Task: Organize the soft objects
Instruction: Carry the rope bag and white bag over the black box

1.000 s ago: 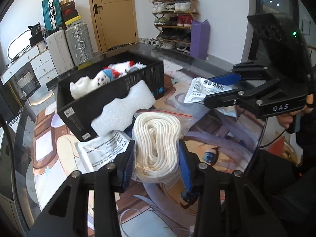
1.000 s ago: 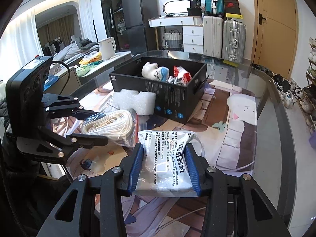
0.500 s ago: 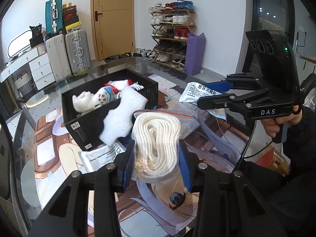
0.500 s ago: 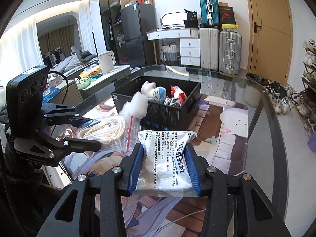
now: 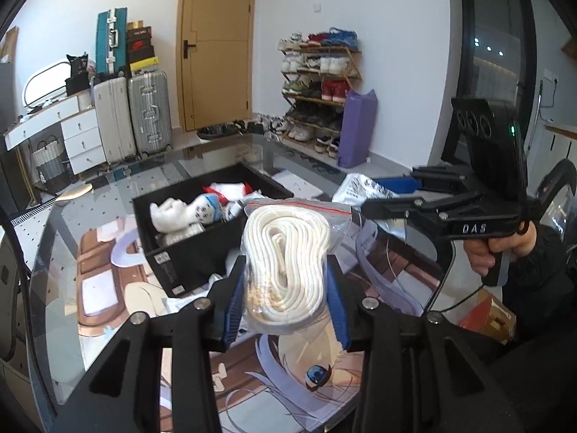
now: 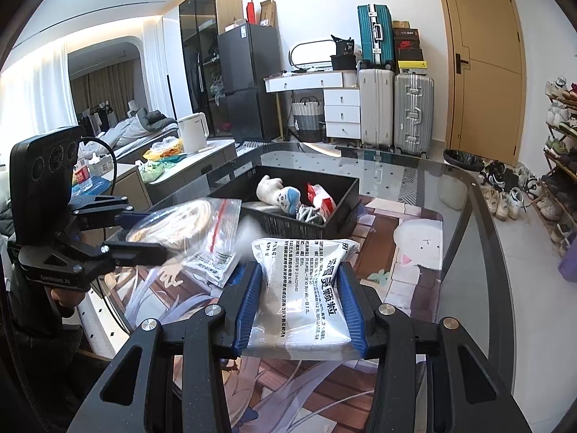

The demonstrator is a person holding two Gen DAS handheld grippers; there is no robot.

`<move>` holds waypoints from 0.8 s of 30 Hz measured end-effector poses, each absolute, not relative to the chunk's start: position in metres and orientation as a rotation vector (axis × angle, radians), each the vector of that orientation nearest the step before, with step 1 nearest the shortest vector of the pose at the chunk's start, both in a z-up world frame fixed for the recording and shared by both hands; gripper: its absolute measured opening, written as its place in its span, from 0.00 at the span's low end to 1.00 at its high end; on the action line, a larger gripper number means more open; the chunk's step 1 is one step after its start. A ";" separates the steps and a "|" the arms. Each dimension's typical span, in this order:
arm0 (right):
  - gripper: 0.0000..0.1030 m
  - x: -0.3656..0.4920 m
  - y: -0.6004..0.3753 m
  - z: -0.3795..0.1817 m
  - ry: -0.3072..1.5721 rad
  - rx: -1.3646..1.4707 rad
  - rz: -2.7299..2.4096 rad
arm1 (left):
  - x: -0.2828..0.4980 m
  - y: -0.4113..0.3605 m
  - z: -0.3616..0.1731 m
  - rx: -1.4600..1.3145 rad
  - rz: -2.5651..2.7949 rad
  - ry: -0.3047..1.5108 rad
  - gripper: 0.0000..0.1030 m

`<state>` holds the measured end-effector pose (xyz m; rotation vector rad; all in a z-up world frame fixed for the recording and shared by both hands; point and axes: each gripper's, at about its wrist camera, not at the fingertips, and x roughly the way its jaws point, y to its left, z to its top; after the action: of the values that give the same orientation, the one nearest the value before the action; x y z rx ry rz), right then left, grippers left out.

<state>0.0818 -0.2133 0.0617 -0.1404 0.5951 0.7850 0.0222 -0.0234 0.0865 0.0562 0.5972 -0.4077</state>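
L gripper (image 5: 285, 306) pinches rope bag (image 5: 288, 259) (long axis fwd) | R gripper (image 6: 301, 310) pinches sachet (image 6: 303, 288), lengthwise fwd

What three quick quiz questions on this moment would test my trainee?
1. True or false: the left gripper is shut on the clear zip bag of coiled white rope.
2. What does the right gripper hold: A) white foam block, B) white printed sachet, C) plush doll?
3. Where is the white plush doll with the blue cap?

Key: 1 true; 2 B; 3 inside the black rectangular box.
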 end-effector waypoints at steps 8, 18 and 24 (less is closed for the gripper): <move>0.42 0.081 -0.210 0.066 0.576 -0.133 0.768 | 0.024 -0.010 0.095 0.035 -0.355 0.564 0.38; 0.42 0.091 -0.195 0.070 0.561 -0.134 0.748 | 0.039 0.003 0.094 0.008 -0.249 0.542 0.38; 0.42 0.098 -0.177 0.076 0.548 -0.148 0.761 | 0.054 0.013 0.091 -0.018 -0.198 0.544 0.38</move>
<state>0.0980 -0.1773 0.0757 -0.1478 0.5476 0.7607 0.0541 0.0131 0.0913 -0.0181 0.5439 -0.1983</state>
